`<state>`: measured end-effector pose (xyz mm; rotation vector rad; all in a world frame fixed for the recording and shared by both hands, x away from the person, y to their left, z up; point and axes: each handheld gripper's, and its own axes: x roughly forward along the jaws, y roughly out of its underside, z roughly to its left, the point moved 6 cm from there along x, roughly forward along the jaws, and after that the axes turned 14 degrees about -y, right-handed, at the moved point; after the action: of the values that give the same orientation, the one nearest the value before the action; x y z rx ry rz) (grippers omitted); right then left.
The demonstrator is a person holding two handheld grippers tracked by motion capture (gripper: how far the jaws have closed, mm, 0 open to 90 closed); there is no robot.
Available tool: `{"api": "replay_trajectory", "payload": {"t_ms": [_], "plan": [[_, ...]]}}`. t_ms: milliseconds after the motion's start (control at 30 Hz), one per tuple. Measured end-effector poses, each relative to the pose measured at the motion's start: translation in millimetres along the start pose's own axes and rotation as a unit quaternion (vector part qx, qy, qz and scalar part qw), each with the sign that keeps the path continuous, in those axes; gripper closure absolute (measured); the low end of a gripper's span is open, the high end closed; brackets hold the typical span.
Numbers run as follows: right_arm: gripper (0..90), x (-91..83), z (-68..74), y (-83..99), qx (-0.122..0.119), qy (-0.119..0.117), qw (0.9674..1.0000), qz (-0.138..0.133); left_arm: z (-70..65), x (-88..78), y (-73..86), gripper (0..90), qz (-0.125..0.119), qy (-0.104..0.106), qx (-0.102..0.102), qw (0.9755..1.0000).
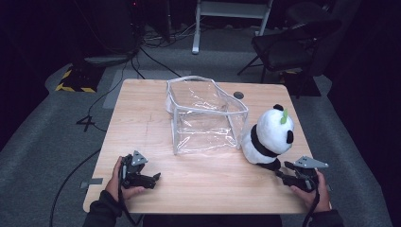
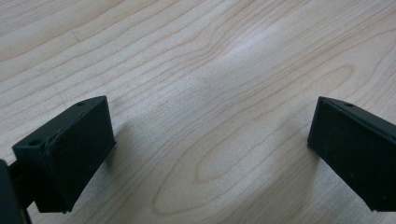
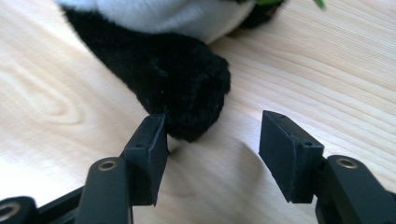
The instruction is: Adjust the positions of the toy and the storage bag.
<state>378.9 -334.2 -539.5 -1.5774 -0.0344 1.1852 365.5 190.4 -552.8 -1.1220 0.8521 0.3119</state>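
One paw (image 3: 187,88) | just ahead of jaws (perhaps touching one)

One plush panda (image 1: 270,137) on the worktop (image 1: 142,137), and one clear plastic bag (image 1: 205,116) standing open beside it. Two hand-held tools in play: the left tool (image 1: 155,179) and the right tool (image 1: 282,170). Beyond the worktop, one dark chair (image 1: 283,45).
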Motion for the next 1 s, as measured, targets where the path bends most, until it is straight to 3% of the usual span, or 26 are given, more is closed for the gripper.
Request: {"api": "replay_trajectory", "payload": {"t_ms": [200,333,500,733,867,1000], "plan": [[40.9,2.6,-16.2,-3.2,0.016,0.02,0.9997,0.004,-0.3,0.0,0.0,0.5,0.001,0.001,-0.001,1.0],[36.5,1.2,-19.5,-5.4,0.014,0.016,0.9998,0.0,-0.3,0.0,0.1,0.5,0.001,0.001,-0.001,1.0],[26.6,-15.4,-8.4,-12.4,-0.004,-0.005,0.9997,-0.025,-0.3,0.1,0.0,0.5,0.001,0.002,-0.001,1.0],[19.8,-29.8,1.4,-30.7,-0.004,0.004,0.9985,-0.055,-0.3,0.0,0.0,0.6,0.001,0.001,0.0,1.0],[18.8,-36.5,9.4,-47.7,-0.011,0.003,0.9975,-0.069,-0.5,0.2,-0.2,0.5,0.001,0.002,-0.001,1.0],[17.9,-47.9,16.4,-76.7,-0.013,0.005,0.994,-0.109,-0.5,0.4,-0.4,0.5,0.001,0.002,-0.001,1.0]]}}
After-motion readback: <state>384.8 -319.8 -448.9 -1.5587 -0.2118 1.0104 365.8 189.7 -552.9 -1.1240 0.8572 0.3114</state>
